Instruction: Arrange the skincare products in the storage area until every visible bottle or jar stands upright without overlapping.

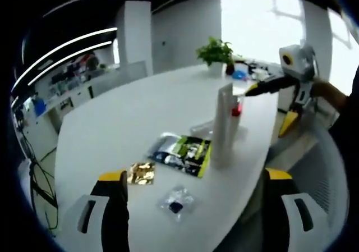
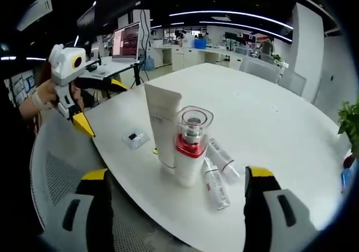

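The pump bottle with the red collar and the tall white tube stand upright, touching side by side near the near edge of the white worktop, so those two look settled. Just right of them two small bottles lie flat against each other, which I judge is the work left. The right tool is wide and holding nothing, squared up to this cluster, probably ready to lift one. The left tool is also wide and bare, held back over the flat sachets, out of the way
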A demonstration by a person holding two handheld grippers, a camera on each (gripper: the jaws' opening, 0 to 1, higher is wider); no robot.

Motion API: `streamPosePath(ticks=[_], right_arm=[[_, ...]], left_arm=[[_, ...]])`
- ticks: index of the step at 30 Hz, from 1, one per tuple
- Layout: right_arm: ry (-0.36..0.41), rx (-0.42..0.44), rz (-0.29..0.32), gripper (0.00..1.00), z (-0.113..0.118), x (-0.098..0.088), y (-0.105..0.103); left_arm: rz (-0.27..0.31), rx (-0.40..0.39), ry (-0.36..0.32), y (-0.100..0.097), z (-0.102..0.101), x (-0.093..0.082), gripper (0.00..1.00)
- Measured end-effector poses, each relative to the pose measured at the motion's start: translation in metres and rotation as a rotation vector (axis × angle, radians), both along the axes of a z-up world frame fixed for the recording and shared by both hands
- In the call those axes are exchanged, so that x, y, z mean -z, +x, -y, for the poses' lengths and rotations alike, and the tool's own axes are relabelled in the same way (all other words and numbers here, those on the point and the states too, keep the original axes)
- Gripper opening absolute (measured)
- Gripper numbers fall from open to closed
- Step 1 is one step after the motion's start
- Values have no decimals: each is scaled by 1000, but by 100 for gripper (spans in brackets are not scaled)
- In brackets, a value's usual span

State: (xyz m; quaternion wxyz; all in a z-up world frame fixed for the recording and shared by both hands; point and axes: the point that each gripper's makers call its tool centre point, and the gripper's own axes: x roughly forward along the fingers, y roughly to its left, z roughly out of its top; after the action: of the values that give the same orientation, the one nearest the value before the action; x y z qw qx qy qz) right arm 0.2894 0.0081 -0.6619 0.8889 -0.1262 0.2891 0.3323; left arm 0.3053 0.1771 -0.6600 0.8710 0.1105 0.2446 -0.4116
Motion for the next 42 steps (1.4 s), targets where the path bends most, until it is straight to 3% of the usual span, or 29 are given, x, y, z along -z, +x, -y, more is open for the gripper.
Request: streamPosePath(ticks=[4,9,15,21,26,31,42], right_arm=[[-4,-1,1,99,4,1,4],[-31,2,9,99,13,5,10],[-63,7,4,99,26,12,16],[-133,-7,-38,97,40,31,21],[-148,-13,-76,94,46,43,26],[-155,-41,-139,87,47,56,24],[-206,-92,-209,66,49,77,27]], left_arm=[[18,-3,-21,0,0,-4,97],[23,-40,-96,2,2,-11,97],[20,-41,-91,-2,-1,-9,97],[11,-43,-69,-6,-2,-6,97],[10,-40,-71,-10,-3,-8,97],[7,-38,-85,-12,-2,-11,97],[-5,-53,-85,-14,-5,-9,97]])
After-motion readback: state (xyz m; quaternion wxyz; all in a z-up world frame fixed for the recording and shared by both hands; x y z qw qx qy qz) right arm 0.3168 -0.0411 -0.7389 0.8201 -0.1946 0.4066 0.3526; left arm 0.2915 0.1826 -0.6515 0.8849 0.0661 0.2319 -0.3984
